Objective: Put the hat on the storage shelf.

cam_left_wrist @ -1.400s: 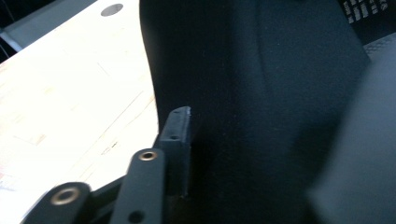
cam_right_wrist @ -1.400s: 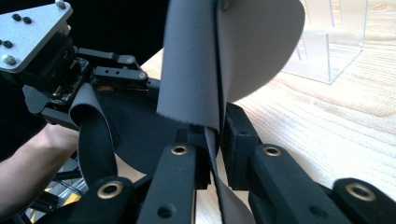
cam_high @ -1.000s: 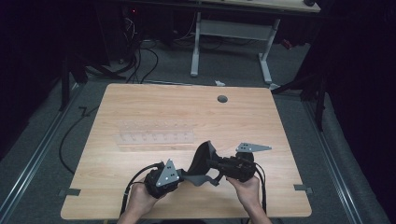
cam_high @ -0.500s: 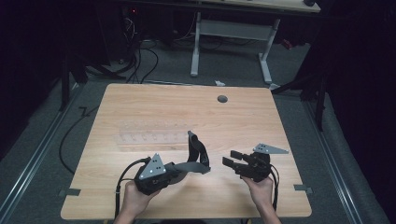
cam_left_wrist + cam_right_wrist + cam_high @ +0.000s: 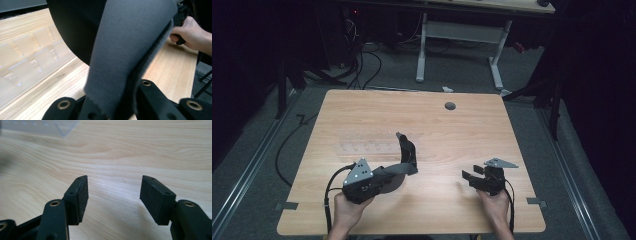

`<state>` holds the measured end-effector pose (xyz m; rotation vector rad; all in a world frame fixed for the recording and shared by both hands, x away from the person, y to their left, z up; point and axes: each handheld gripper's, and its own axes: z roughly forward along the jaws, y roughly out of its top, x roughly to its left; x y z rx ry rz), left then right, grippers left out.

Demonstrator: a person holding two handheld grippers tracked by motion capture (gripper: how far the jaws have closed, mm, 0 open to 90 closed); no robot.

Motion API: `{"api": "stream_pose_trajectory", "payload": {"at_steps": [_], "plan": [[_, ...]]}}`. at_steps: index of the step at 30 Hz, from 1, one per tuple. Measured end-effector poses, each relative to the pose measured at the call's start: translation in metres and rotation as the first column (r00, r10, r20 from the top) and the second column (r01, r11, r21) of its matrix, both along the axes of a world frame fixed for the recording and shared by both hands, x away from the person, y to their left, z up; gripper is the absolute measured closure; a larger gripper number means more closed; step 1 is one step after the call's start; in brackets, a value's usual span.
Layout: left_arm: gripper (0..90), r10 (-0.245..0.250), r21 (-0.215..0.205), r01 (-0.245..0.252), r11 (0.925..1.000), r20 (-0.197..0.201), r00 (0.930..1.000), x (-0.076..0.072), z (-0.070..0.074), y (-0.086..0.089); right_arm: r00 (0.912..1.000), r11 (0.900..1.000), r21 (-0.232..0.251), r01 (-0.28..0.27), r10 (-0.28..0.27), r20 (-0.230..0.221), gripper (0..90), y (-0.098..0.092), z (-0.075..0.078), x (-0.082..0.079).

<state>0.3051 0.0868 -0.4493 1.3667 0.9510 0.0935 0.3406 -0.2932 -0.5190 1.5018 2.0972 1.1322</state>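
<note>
A floppy dark piece, grey on one face and black on the other (image 5: 407,157), curls up from my left gripper (image 5: 386,175), which is shut on its lower end near the table's front left. Close up, the grey fabric (image 5: 130,45) is pinched between the left gripper's (image 5: 112,102) black jaws. My right gripper (image 5: 468,178) sits low over the table at the front right, apart from the piece. Its jaws have just been opening. The right gripper (image 5: 113,195) stands open with bare wood between the pads.
A clear plastic rack (image 5: 367,145) lies flat on the wooden table (image 5: 472,130) just behind the dark piece. A round cable hole (image 5: 450,106) sits near the far edge. The hand with the right gripper (image 5: 190,32) is at the table's edge. Cables lie on the floor.
The right gripper has let go of the dark piece, opened, and moved right and down. The left gripper has drawn the piece left, and it now curls upward freely.
</note>
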Motion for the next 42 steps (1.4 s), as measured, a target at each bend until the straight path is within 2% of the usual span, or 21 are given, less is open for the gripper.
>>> {"api": "stream_pose_trajectory", "payload": {"at_steps": [2,9,19,31,42], "plan": [[84.9,0.013,-0.003,-0.013,0.9999,-0.007,0.9999,0.001,0.0,0.003,1.0,0.999,-0.042,0.005,-0.005,0.008,38.8,-0.001,-0.003,0.001],[84.9,0.038,-0.002,-0.038,0.9993,-0.02,0.9991,0.006,0.001,0.012,0.9998,0.995,-0.093,0.021,-0.021,0.003,36.9,-0.003,-0.011,0.001],[84.9,0.102,-0.029,-0.104,0.9942,-0.043,0.9938,0.014,0.007,0.031,0.9992,0.979,-0.203,0.036,-0.031,0.025,36.7,0.005,-0.012,0.0],[84.8,0.157,-0.064,-0.159,0.9852,-0.037,0.9869,0.017,0.02,0.051,0.9994,0.979,-0.2,0.029,-0.025,0.022,34.2,0.005,-0.012,-0.001],[84.8,0.192,-0.069,-0.194,0.9786,-0.031,0.9809,0.02,0.021,0.061,0.9996,0.979,-0.202,0.024,-0.02,0.021,33.1,0.006,-0.012,-0.001]]}}
